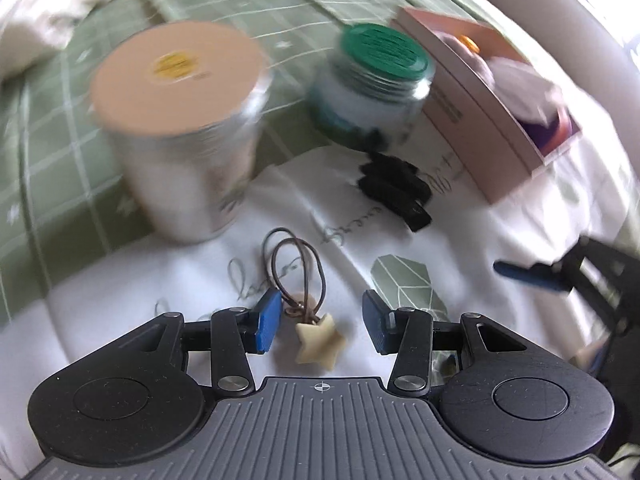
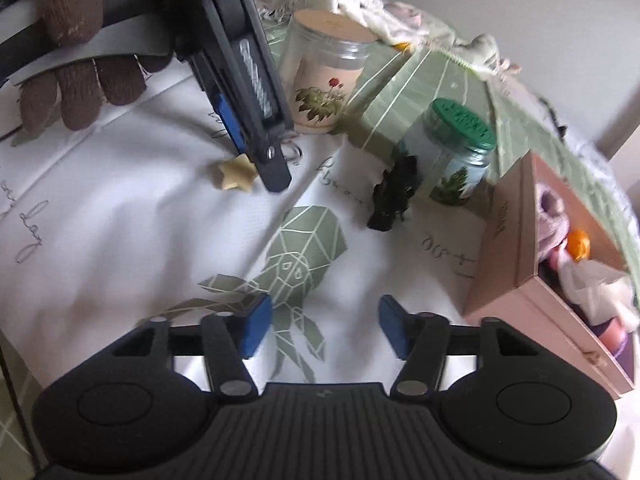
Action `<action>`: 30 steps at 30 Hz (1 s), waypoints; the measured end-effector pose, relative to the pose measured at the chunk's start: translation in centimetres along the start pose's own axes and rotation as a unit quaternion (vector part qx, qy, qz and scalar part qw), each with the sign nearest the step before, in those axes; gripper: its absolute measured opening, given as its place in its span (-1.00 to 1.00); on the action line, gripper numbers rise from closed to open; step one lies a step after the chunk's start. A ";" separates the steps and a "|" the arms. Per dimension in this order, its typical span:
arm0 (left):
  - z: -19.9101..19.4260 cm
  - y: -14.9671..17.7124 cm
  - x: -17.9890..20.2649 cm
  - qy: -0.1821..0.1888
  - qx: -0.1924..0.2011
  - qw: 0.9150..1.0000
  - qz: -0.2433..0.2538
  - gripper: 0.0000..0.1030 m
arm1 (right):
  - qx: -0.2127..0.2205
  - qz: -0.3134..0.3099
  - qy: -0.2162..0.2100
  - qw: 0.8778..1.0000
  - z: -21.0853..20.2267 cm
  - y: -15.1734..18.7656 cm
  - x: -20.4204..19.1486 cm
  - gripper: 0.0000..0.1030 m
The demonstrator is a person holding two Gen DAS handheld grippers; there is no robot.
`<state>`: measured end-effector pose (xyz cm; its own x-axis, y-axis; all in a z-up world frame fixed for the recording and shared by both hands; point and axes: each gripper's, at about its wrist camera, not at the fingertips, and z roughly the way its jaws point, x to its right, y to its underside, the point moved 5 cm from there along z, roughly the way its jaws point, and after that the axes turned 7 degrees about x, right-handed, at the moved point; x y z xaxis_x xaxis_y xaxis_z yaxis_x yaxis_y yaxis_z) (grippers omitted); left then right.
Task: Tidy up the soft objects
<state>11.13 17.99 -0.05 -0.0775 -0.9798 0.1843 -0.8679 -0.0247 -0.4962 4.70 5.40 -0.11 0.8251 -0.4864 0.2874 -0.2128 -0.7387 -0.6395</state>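
A brown hair tie point(image 1: 298, 272) with a cream star charm point(image 1: 318, 340) lies on the white printed cloth point(image 1: 120, 300). My left gripper point(image 1: 322, 326) hangs open just above it, the star between its blue pads and untouched. The right wrist view shows the same star point(image 2: 236, 174) beside the left gripper point(image 2: 256, 156). A black scrunchie point(image 1: 394, 188) point(image 2: 394, 196) lies near the green-lidded jar. My right gripper point(image 2: 325, 330) is open and empty over the green octopus print point(image 2: 304, 248). It shows at the right edge of the left view as the right gripper point(image 1: 560, 276).
A tan-lidded jar point(image 1: 176, 80) point(image 2: 328, 80) and a green-lidded jar point(image 1: 380, 60) point(image 2: 460, 148) stand behind the cloth. An open pink box point(image 1: 480, 120) point(image 2: 520, 260) at the right holds soft purple, white and orange things. A hand in a brown knitted glove point(image 2: 80, 92) holds the left gripper.
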 end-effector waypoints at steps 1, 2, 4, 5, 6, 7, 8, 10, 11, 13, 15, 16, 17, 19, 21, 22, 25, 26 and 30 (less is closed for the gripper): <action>0.2 0.1 0.3 -0.006 0.000 1.000 0.016 -0.05 | -0.002 0.004 0.000 1.000 0.0 0.1 0.1 0.25; 0.3 0.2 0.5 -0.011 0.000 1.000 0.029 -0.05 | -0.006 0.014 -0.003 1.000 0.1 0.1 0.3 0.26; 0.2 0.4 0.9 -0.017 0.002 0.999 0.047 -0.07 | -0.019 0.046 -0.013 0.999 0.5 0.1 1.0 0.28; 0.1 0.5 1.1 -0.018 0.000 0.998 0.055 -0.12 | -0.027 0.064 -0.017 0.997 0.7 0.2 1.4 0.31; 0.0 0.6 1.1 -0.019 -0.001 0.998 0.061 -0.21 | -0.034 0.085 -0.022 0.996 1.0 0.3 1.9 0.32; -0.1 0.8 1.0 -0.019 -0.003 0.998 0.064 -0.28 | -0.040 0.099 -0.025 0.994 1.0 0.4 2.0 0.36; -0.2 0.9 0.9 -0.019 -0.004 0.998 0.064 -0.42 | -0.045 0.110 -0.029 0.992 1.2 0.5 2.3 0.38; -0.4 1.2 0.7 -0.017 -0.010 0.998 0.060 -0.51 | -0.050 0.118 -0.032 0.991 1.4 0.6 2.4 0.41; -0.5 1.3 0.5 -0.016 -0.013 0.998 0.058 -0.53 | -0.051 0.118 -0.030 0.991 1.4 0.6 2.3 0.42; -0.9 1.4 0.4 -0.016 -0.018 0.998 0.056 -0.53 | -0.053 0.118 -0.025 0.991 1.6 0.7 2.1 0.49; -1.3 1.7 0.1 -0.015 -0.020 0.998 0.057 -0.53 | -0.058 0.130 -0.016 0.990 1.9 0.8 2.4 0.65; -1.5 1.9 0.0 -0.015 -0.021 0.998 0.057 -0.53 | -0.064 0.144 -0.011 0.988 2.1 0.9 2.7 0.79; -1.7 2.1 -0.2 -0.014 -0.022 0.998 0.056 -0.53 | -0.070 0.158 -0.006 0.985 2.4 1.1 3.0 0.92; -2.3 2.5 -0.8 -0.015 -0.022 0.998 0.053 -0.53 | -0.086 0.194 -0.006 0.977 3.1 1.4 3.6 1.00; -2.6 2.8 -1.4 -0.017 -0.021 0.998 0.048 -0.54 | -0.093 0.214 -0.014 0.972 3.4 1.6 4.0 1.00; -3.0 3.1 -1.8 -0.020 -0.020 0.999 0.045 -0.54 | -0.098 0.215 -0.016 0.972 3.5 1.6 4.0 1.00; -3.8 3.7 -3.3 -0.036 -0.012 0.999 0.031 -0.54 | -0.113 0.219 -0.016 0.969 3.9 1.5 4.1 1.00; -4.2 3.9 -3.9 -0.043 -0.010 0.999 0.026 -0.54 | -0.119 0.221 -0.016 0.968 4.1 1.4 4.2 1.00; -5.4 4.5 -6.7 -0.073 -0.002 0.997 -0.009 -0.54 | -0.150 0.223 -0.017 0.963 5.0 0.9 4.5 1.00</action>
<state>5.10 25.48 1.06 0.0103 -0.9976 0.0685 -0.8706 -0.0427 -0.4901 10.81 4.88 -2.90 0.6323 -0.7747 0.0049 -0.6874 -0.5639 -0.4577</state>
